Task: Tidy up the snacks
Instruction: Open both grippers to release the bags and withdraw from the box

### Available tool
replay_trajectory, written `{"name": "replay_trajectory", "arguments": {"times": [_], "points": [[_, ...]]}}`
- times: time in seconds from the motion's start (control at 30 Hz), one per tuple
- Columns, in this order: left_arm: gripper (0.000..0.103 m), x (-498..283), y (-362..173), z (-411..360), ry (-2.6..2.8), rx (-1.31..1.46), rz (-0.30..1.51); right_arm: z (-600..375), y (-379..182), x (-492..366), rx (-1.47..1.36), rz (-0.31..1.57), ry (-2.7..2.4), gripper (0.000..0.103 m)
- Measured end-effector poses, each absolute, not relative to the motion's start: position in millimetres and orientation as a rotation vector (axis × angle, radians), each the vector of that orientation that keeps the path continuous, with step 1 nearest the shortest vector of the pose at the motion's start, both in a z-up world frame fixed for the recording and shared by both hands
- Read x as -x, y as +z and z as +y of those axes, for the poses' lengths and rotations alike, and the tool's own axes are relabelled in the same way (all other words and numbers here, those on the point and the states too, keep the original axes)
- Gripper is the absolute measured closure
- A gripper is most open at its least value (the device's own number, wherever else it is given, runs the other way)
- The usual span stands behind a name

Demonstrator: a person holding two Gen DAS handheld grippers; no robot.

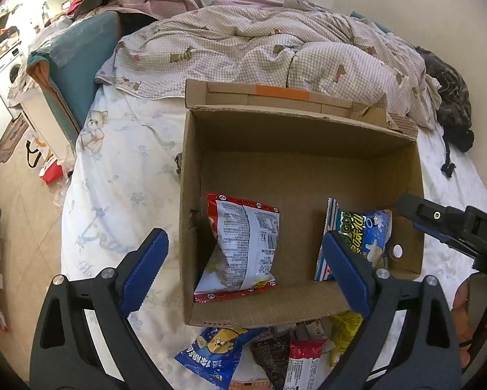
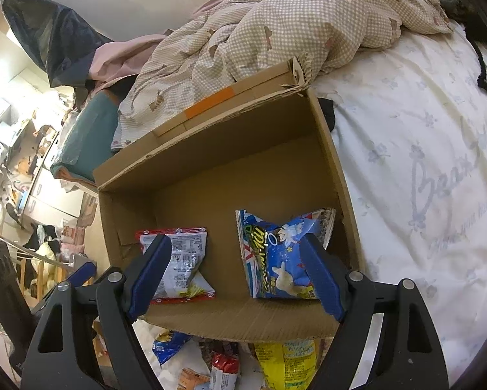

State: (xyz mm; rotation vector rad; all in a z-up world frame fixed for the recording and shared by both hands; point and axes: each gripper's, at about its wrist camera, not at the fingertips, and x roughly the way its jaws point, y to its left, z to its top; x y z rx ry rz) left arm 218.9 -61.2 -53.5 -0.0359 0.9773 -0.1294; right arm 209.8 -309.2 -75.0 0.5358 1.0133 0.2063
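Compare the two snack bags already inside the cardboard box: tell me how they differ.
The red-edged bag shows its pale printed back with small text and a barcode; the blue bag shows its colourful front with stars. The red-edged bag stands against the box's left wall, the blue bag near the right wall. Both are crumpled, propped upright near the front of the cardboard box, and apart from each other.

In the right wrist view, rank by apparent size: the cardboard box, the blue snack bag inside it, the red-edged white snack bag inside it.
1. Brown cardboard box, clearly largest.
2. Blue snack bag and red-edged white snack bag: look alike, and tool fingers partly cover both, so I won't rank them.
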Motion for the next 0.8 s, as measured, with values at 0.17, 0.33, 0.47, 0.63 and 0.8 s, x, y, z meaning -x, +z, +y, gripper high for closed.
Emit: {"name": "replay_trajectory", "arguments": {"times": [0.17, 0.33, 0.47, 0.63, 0.8], "points": [[0.009, -209.6, -45.2, -56.3, -0.13, 0.037, 0.956, -311.1, -70.5, -199.8, -0.542, 1.007, 0.206, 0.02], [0.009, -196.7, -38.5, -48.0, -0.128, 0.055, 0.942, -313.1, -61.8, -181.9, -0.549, 1.0, 0.21, 0.02], [0.009, -184.2, -35.5, -42.2, -0.126, 0.068, 0.943, -311.9, -53.6, -167.4, -0.532, 0.982, 0.214, 0.02], [0.0, -165.4, -28.5, -35.0, -0.108, 0.056, 0.914, -312.0, -53.8, -145.8, -0.541, 0.991, 0.217, 0.02], [0.0, -150.4, -27.0, -28.7, -0.108, 0.059, 0.918, -312.6, -52.9, -126.6, -0.542, 0.995, 0.217, 0.02]]}}
